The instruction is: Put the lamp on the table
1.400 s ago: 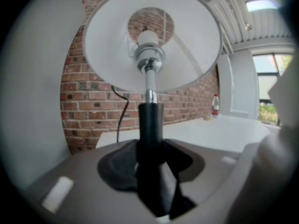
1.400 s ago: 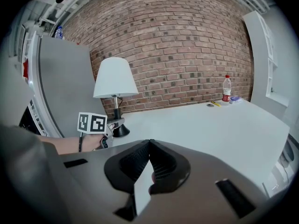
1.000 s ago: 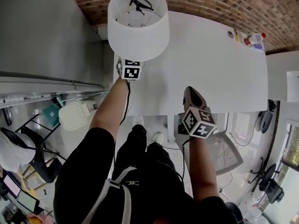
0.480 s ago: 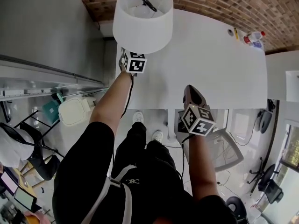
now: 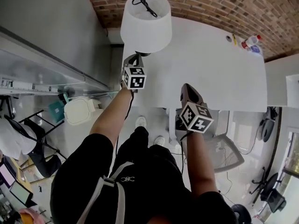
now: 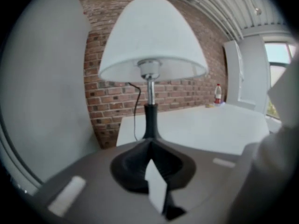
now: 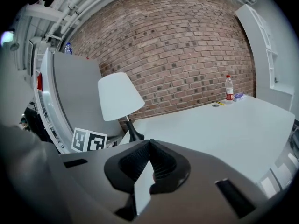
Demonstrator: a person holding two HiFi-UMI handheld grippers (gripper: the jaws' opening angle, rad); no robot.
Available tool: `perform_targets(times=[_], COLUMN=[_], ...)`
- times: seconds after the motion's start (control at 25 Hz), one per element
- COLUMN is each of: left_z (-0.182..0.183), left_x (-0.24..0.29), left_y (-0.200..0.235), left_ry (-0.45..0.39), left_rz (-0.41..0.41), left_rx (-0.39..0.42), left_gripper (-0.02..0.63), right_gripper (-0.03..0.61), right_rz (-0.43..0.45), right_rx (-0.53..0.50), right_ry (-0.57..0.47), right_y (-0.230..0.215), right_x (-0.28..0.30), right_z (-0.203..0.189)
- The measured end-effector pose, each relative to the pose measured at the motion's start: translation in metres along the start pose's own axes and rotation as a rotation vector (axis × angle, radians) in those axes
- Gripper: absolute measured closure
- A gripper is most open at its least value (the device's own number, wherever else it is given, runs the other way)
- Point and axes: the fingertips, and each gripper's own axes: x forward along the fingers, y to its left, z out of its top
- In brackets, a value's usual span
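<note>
The lamp (image 5: 145, 24), with a white shade on a black stem, stands upright on the far left corner of the white table (image 5: 210, 69). Its cord loops over the shade's top. My left gripper (image 5: 133, 59) sits just in front of the lamp's foot. Its jaws have just been closing and are now shut with nothing between them. In the left gripper view the lamp (image 6: 152, 41) rises right beyond the closed left gripper (image 6: 150, 144), which hides the foot. My right gripper (image 5: 187, 88) hovers at the table's near edge, shut and empty. Its own view shows the lamp (image 7: 119, 97) off to the left.
A water bottle (image 5: 247, 42) and a yellow pen (image 5: 234, 38) lie at the table's far right. A brick wall (image 5: 210, 3) runs behind the table and a grey partition (image 5: 46, 31) stands to its left. An office chair (image 5: 224, 148) and a white bin (image 5: 79, 111) are on the floor.
My left gripper has come out from under the lampshade toward me and its jaws have shut empty. The lamp stays standing on the table. The right gripper has barely shifted.
</note>
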Motion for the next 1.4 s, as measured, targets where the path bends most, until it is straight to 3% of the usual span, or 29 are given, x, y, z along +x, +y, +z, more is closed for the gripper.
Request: perform_targets(times=[0.32, 0.52, 0.72, 1.04, 1.4], left_z=[0.038, 0.081, 0.113, 0.116, 0.103], left_x=[-0.121, -0.187, -0.244, -0.297, -0.318], left_y=[-0.052, -0.092, -0.125, -0.154, -0.166], left_ry=[0.012, -0.057, -0.101, -0.140, -0.121], left_rz=[-0.075, -0.085, -0.112, -0.108, -0.081], left_rx=[-0.035, -0.017, -0.021, -0.039, -0.027], left_gripper=[0.618, 0.618, 0.618, 0.618, 0.618], right_gripper=[0.580, 0.580, 0.580, 0.580, 0.580], right_rz=[0.127, 0.237, 0.243, 0.272, 0.327], right_rx=[-0.065, -0.045, -0.167, -0.157, -0.133], right_ry=[-0.094, -0.199, -0.231, -0.254, -0.209], right_y=[0.043, 0.073, 0.084, 0.077, 0.078], right_x=[-0.034, -0.071, -0.110, -0.158, -0.169], right_z=[0.030, 0.063, 0.070, 0.064, 0.043])
